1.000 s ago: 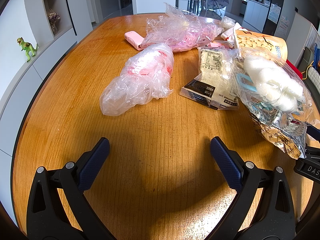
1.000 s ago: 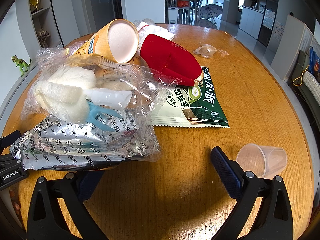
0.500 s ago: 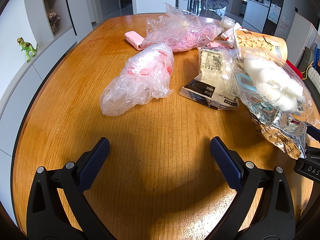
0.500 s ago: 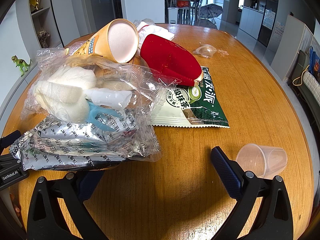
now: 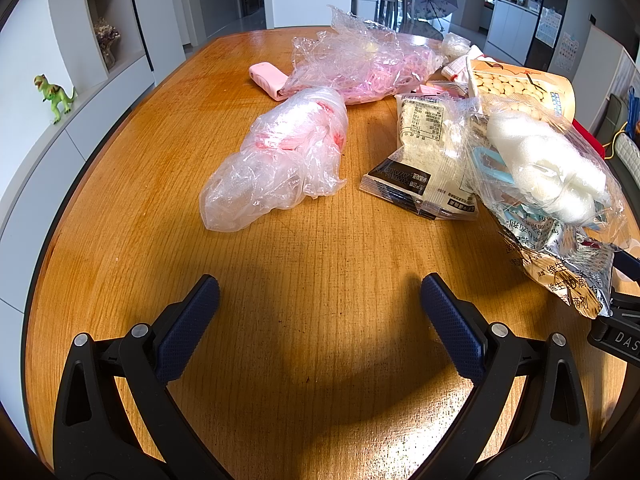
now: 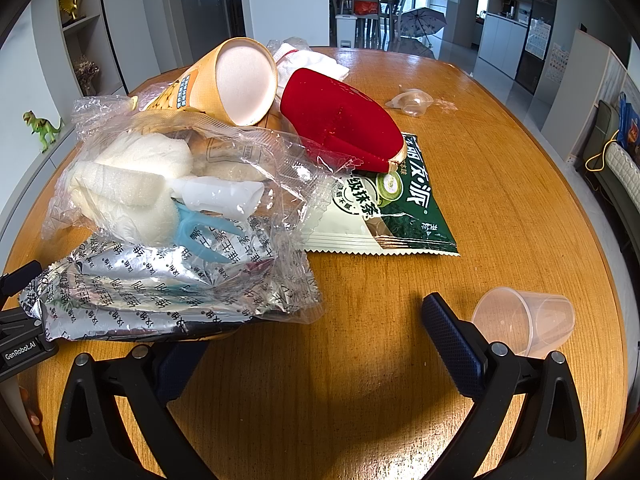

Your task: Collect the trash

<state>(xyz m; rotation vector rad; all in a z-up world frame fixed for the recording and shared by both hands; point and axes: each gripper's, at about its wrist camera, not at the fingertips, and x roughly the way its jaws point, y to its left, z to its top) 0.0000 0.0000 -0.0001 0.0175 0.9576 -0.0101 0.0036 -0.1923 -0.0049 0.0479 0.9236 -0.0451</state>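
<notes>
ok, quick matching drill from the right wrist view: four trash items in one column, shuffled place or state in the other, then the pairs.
Items
1. clear plastic cup
2. green snack packet
3. red pouch
4. silver foil wrapper

Place or state
A. lying flat on the table, partly under the red item
B. on its side beside the right-hand finger of the right gripper
C. resting on top of the green item
D. bottom of the pile, under the clear bag of white foam

Pairs: 1-B, 2-A, 3-C, 4-D
</notes>
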